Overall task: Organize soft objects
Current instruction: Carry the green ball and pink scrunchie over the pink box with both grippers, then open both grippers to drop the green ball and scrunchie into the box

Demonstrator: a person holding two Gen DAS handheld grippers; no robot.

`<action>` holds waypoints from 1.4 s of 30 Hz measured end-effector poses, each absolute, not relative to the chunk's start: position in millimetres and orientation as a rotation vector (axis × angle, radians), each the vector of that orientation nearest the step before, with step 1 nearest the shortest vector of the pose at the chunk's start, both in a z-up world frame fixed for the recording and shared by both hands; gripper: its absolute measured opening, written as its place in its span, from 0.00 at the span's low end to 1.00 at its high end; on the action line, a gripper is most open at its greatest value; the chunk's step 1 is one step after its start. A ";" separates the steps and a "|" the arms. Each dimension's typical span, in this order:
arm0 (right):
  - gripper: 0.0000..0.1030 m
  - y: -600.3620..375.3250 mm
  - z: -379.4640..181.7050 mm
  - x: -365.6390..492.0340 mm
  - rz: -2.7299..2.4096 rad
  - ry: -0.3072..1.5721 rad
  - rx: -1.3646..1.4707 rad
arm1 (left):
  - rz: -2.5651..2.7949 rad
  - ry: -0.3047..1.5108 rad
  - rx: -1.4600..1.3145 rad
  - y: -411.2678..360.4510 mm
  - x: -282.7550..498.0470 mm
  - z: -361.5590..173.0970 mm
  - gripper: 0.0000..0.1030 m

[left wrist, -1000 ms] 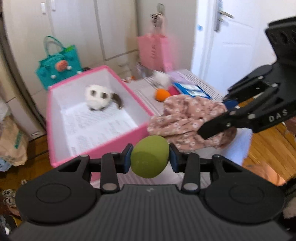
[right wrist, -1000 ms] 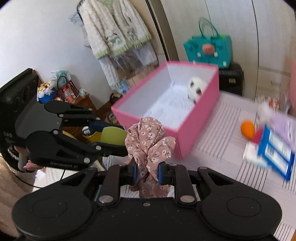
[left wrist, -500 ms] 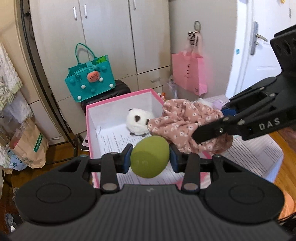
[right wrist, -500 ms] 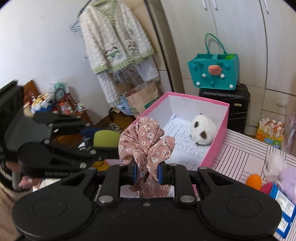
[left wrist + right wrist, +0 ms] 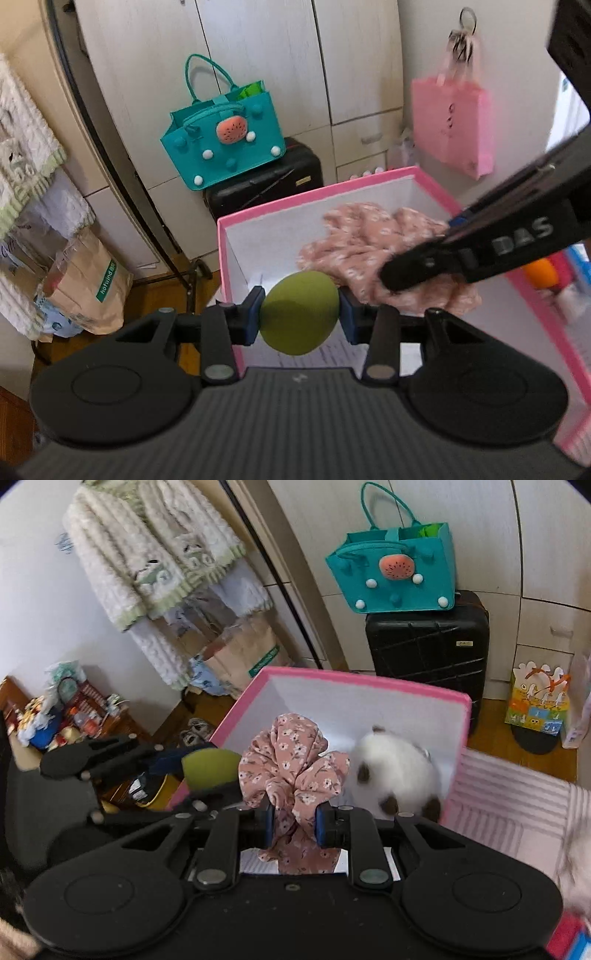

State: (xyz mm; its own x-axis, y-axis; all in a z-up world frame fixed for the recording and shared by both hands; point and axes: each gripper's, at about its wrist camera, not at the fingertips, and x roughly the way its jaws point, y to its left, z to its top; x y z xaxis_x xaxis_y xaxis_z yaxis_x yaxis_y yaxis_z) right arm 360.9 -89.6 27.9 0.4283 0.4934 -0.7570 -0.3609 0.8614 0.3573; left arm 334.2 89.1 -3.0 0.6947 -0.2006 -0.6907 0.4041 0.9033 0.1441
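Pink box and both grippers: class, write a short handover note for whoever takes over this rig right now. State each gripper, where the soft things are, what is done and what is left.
Left gripper: shut on the green sponge egg, held over the near end of the pink box.
Right gripper: shut on the floral scrunchie, also over the box.
Done: the white plush toy already lies inside the box.
Left: release the egg and the scrunchie into the box. An orange ball lies outside the box, probably next.
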 end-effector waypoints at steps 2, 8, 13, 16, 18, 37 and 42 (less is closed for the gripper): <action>0.24 -78.5 23.7 376.0 0.507 0.983 0.104 | -0.336 0.741 0.251 88.5 348.8 -4.7 0.40; 0.24 -80.7 5.0 419.7 0.508 1.057 0.157 | -0.306 0.763 0.244 86.2 374.9 -12.9 0.40; 0.28 -86.2 -10.4 428.4 0.510 1.100 0.184 | -0.306 0.808 0.305 74.4 384.3 -22.7 0.40; 0.28 -89.2 -12.4 430.4 0.519 1.093 0.184 | -0.289 0.808 0.378 62.9 386.6 -28.7 0.40; 0.29 -89.8 -11.7 430.0 0.511 1.087 0.187 | -0.271 0.820 0.371 60.1 389.5 -29.9 0.41; 0.51 -119.4 36.2 367.8 0.608 0.996 0.264 | -0.307 0.753 0.258 92.8 330.4 15.6 0.65; 0.51 -116.2 58.9 327.2 0.620 0.951 0.185 | -0.320 0.757 0.265 97.7 298.0 33.5 0.65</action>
